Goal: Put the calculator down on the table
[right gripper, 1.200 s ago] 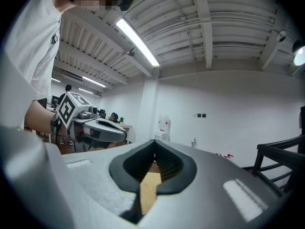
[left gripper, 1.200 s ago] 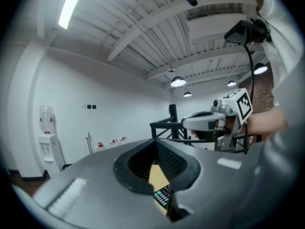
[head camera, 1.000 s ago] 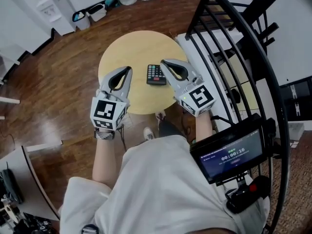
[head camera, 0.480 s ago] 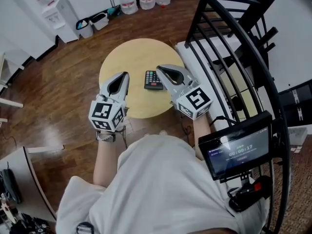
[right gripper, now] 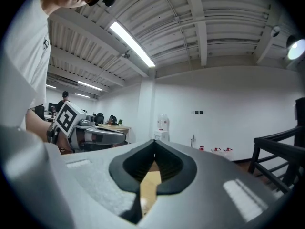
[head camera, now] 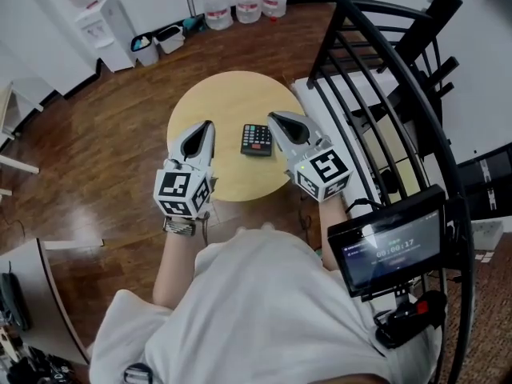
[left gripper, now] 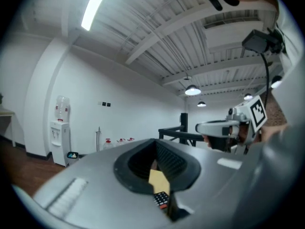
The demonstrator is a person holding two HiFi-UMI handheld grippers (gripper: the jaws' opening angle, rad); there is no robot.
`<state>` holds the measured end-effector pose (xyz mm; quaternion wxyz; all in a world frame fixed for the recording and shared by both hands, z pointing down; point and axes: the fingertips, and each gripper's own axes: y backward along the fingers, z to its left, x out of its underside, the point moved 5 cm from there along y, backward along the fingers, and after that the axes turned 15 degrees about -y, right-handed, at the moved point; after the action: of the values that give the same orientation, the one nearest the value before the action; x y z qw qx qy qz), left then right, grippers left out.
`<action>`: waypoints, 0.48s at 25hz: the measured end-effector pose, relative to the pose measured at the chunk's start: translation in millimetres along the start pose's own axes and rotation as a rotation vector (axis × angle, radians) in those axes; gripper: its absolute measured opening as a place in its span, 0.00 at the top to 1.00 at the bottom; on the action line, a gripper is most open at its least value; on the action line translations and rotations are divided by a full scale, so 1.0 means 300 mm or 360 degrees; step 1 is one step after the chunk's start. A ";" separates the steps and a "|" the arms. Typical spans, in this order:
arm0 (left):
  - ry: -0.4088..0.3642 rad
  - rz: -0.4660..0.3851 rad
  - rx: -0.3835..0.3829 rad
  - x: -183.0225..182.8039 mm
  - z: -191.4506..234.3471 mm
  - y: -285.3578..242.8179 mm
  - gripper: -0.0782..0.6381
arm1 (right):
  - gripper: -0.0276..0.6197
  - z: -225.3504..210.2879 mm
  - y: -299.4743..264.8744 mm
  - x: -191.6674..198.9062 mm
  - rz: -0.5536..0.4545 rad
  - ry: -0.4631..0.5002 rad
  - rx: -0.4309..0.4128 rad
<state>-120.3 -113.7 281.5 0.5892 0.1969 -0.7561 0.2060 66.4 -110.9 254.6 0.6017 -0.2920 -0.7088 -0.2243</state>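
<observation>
Little change over the last second: calculator (head camera: 257, 139) lies flat on the table (head camera: 224, 94), centre of the head view, same spot. Right gripper (head camera: 273, 118) overlapped its right edge half a second ago and now sits just clear. Left gripper (head camera: 208, 125) is off to its left. Both claws are closed and empty. Placement looks done.
</observation>
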 end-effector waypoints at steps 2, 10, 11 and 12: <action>0.0011 0.0011 -0.0039 0.015 0.014 0.000 0.89 | 0.95 -0.013 -0.006 0.016 0.0026 -0.0023 0.0062; -0.0070 0.0015 0.0075 0.043 0.039 -0.005 0.88 | 0.95 -0.016 0.010 0.028 -0.0024 -0.0063 0.0165; -0.0060 0.0005 0.0081 0.049 0.040 -0.001 0.88 | 0.95 -0.014 0.015 0.035 -0.0028 -0.0064 0.0179; -0.0035 0.0000 0.0080 0.054 0.046 0.003 0.88 | 0.95 -0.012 0.018 0.042 -0.0025 -0.0059 0.0193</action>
<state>-135.6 -121.2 294.2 0.5757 0.2139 -0.7572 0.2226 71.3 -107.6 267.4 0.6033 -0.2535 -0.7344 -0.1801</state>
